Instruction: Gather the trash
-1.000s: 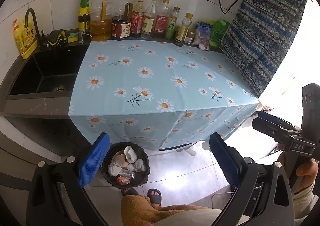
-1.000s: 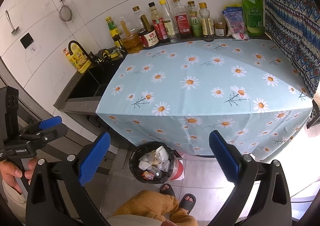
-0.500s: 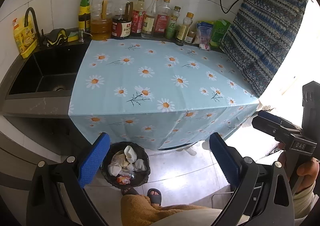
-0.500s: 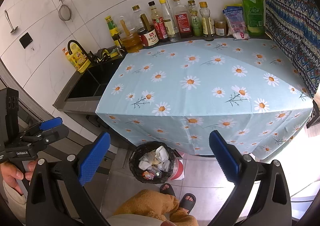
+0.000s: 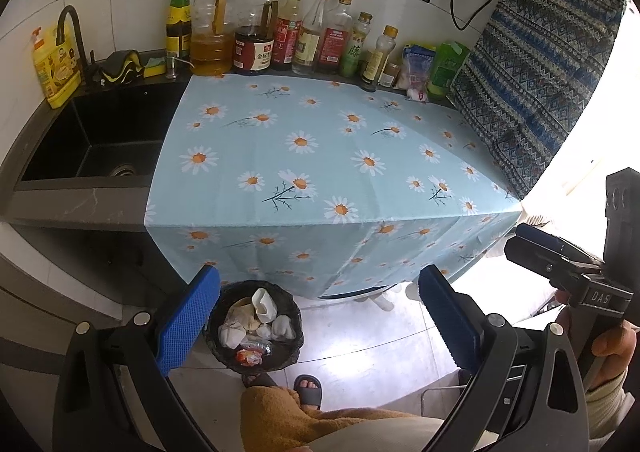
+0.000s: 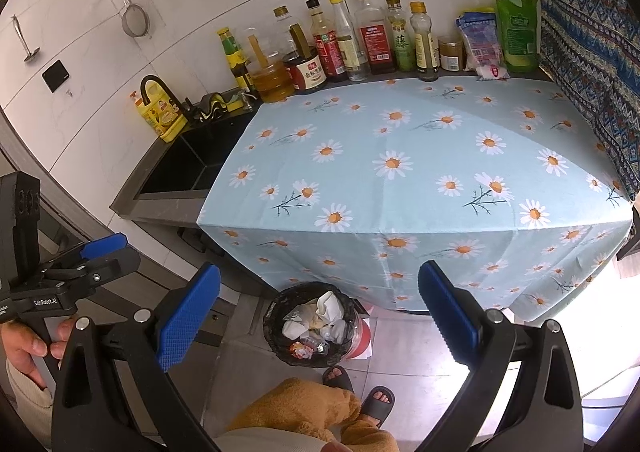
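Note:
A black-lined trash bin [image 5: 224, 348] [image 6: 276, 316] stands on the floor below the counter's front edge, holding crumpled white paper [image 5: 262, 302] [image 6: 330, 306] and a red wrapper. My left gripper [image 5: 318, 320] hovers open above the floor, the bin just inside its left finger. My right gripper [image 6: 318, 320] is also open, high over the bin and empty. Each gripper shows at the edge of the other's view. The daisy tablecloth [image 5: 320, 155] [image 6: 420, 171] on the counter carries no loose trash.
Bottles of oil and sauce [image 5: 256, 39] [image 6: 340, 47] and packets line the back wall. A black sink [image 5: 92, 143] [image 6: 192, 163] lies left of the cloth, a patterned fabric [image 5: 532, 83] to the right. A person's slippered feet [image 6: 360, 388] stand by the bin.

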`<action>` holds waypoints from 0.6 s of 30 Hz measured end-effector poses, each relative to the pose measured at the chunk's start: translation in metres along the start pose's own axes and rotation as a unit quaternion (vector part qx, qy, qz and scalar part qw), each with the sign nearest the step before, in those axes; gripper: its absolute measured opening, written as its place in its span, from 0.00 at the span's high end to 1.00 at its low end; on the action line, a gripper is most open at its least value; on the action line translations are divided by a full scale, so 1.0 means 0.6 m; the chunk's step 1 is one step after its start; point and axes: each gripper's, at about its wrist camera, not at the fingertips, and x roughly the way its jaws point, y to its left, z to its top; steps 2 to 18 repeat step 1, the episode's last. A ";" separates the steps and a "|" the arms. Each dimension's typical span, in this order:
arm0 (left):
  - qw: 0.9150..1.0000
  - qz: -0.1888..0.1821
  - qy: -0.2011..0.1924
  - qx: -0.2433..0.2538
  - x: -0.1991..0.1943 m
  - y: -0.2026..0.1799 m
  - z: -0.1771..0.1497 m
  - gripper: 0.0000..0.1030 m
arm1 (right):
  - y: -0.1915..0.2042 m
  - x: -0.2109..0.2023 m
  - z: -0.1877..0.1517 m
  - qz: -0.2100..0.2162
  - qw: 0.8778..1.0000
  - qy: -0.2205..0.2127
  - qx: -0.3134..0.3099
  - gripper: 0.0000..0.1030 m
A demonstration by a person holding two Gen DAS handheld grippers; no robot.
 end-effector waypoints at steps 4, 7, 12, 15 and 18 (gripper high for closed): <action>1.000 0.002 0.000 0.000 0.000 0.001 0.000 0.06 | 0.001 0.001 0.000 0.001 1.000 0.000 -0.001 0.05; 1.000 0.002 0.000 0.000 0.000 0.001 0.000 0.06 | 0.001 0.001 0.000 0.001 1.000 0.000 -0.001 0.05; 1.000 0.002 0.000 0.000 0.000 0.001 0.000 0.06 | 0.001 0.001 0.000 0.001 1.000 0.000 -0.001 0.05; 1.000 0.002 0.000 0.000 0.000 0.001 0.000 0.06 | 0.001 0.001 0.000 0.001 1.000 0.000 -0.001 0.05; 1.000 0.002 0.000 0.000 0.000 0.001 0.000 0.06 | 0.001 0.001 0.000 0.001 1.000 0.000 -0.001 0.05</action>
